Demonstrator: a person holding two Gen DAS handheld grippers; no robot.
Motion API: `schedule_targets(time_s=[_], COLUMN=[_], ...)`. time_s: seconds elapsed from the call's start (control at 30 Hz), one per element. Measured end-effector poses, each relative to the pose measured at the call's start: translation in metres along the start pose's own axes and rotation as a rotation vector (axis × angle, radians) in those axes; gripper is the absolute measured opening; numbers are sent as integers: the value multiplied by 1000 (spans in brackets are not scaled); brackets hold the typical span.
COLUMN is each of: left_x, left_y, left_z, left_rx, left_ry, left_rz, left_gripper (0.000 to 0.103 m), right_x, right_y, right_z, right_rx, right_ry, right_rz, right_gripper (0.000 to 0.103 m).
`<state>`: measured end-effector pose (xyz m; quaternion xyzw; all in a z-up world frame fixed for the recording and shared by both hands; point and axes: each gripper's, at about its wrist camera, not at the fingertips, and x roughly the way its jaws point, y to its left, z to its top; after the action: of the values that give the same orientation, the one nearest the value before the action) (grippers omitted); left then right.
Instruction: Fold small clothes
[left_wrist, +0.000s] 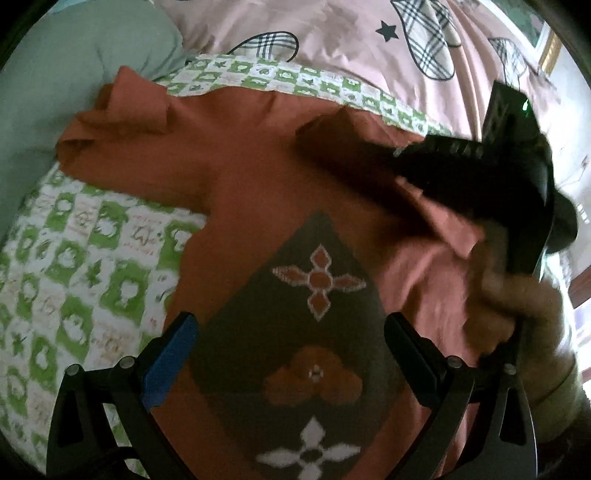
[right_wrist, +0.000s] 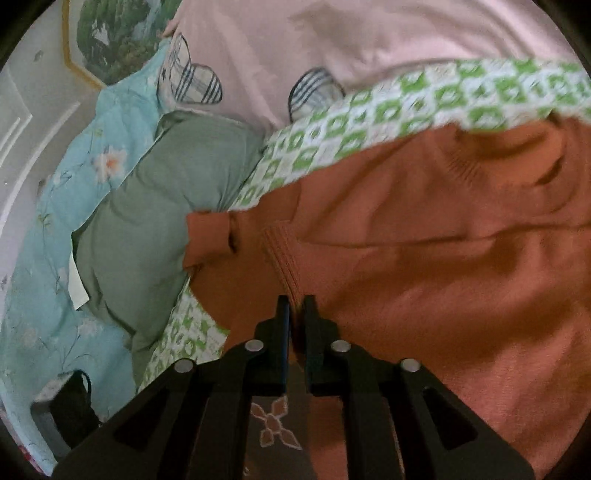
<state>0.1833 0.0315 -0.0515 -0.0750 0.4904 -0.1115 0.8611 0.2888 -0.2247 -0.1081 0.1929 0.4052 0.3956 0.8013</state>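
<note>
Folding the orange sweater on the bed

My right tongs (right_wrist: 296, 306) are nearly closed, pinching a ribbed edge of the orange sweater (left_wrist: 266, 177); my left tongs (left_wrist: 291, 354) hang wide open over its dark patterned panel (left_wrist: 295, 332), holding nothing. The sweater lies on the green checked sheet (left_wrist: 74, 266), long axis running away from me, one sleeve (left_wrist: 110, 122) trailing far left. I'd carry the fold across low, keeping the cloth taut.
</note>
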Motion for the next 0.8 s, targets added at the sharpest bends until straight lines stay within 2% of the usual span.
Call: schedule_targets(time_s=[0.07,0.13,0.23,0.33,0.4,0.47,0.53,0.57,0.63,0.73,0.8], left_x=[9,18,37,61,83,98,105,105,98,74,72], left_y=[2,3,1,-5,-7,-10,-16,-20,-25,-24,-11], left_z=[13,27,56,81,99,110,114,114,112,113,117], left_rx=[-8,-11,-9,8,14,15,48,74,94,121,92], left_ry=[9,13,14,28,45,57,47,37,5,-99,-123], left_rz=[-38,-66,-114,-110,-102,-108,-81,-76,-82,-4,65], left_gripper=[101,101,101,101,96,72,22,11,6,5,4], right_x=[10,1,-30,-75,-105,-134,-159,-170,-198,-234,-255], right_y=[-5,-7,-6,-7,-11,-18,-26,-31,-46,-73,-96], right_z=[-3,-8,-12,-20,-29,-39,-49,-53,-61,-64,-63], right_rx=[45,65,49,39,43,57,80,91,131,186,241], right_ry=[35,24,-30,-98,-132,-159,-190,-204,-248,-300,-327], right_rz=[13,34,25,-21,-55,-99,-146,-166,-237,-331,-398], right_gripper=[31,38,39,40,40,40,40,40,40,40,40])
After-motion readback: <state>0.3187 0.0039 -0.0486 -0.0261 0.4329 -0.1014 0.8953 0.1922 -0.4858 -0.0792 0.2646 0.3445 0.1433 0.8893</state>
